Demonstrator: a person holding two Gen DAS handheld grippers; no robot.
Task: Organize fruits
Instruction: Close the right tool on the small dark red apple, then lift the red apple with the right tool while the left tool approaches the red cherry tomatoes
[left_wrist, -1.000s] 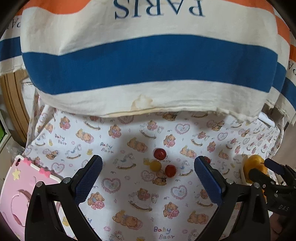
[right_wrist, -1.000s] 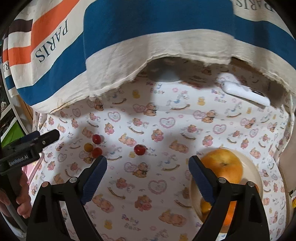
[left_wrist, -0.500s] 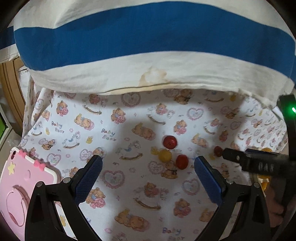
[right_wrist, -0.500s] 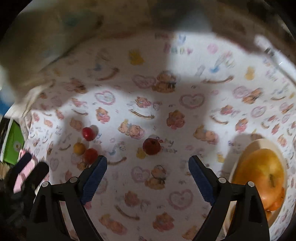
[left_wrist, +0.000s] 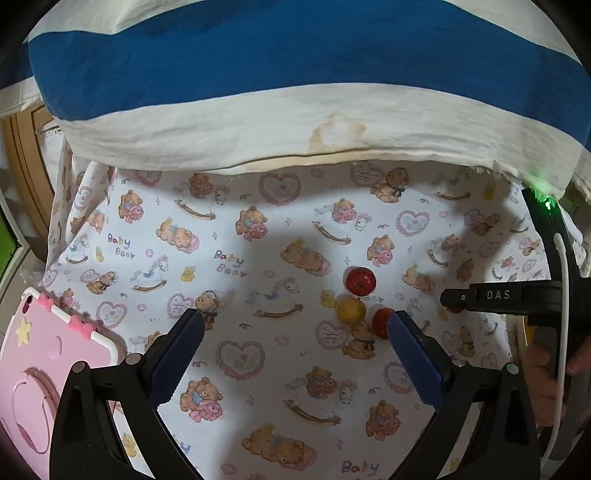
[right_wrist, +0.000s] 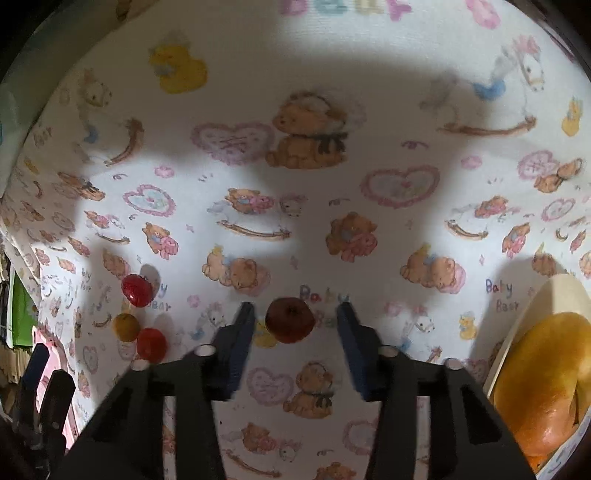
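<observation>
On the teddy-bear print cloth (right_wrist: 295, 184) lies a small dark red fruit (right_wrist: 290, 319). My right gripper (right_wrist: 295, 317) points steeply down at it and its jaws are closing, one on each side of the fruit, with a thin gap still showing at both pads. To its left sit three more small fruits: a red one (right_wrist: 136, 290), a yellow one (right_wrist: 126, 326) and another red one (right_wrist: 150, 343). The same three appear in the left wrist view as a red fruit (left_wrist: 360, 280), a yellow fruit (left_wrist: 351, 310) and a red fruit (left_wrist: 380, 323). My left gripper (left_wrist: 295, 321) hangs open above the cloth, holding nothing.
A pale plate (right_wrist: 535, 295) at the right edge holds a large orange fruit (right_wrist: 543, 369). A pink tablet case (left_wrist: 37, 369) lies at the left. A striped blue and cream cloth (left_wrist: 295, 92) hangs over the far side. A hand (left_wrist: 543, 365) grips the right tool.
The right gripper has swung down and left, close over the dark red fruit, and its jaws have narrowed from wide open. It has come into the left view from the right.
</observation>
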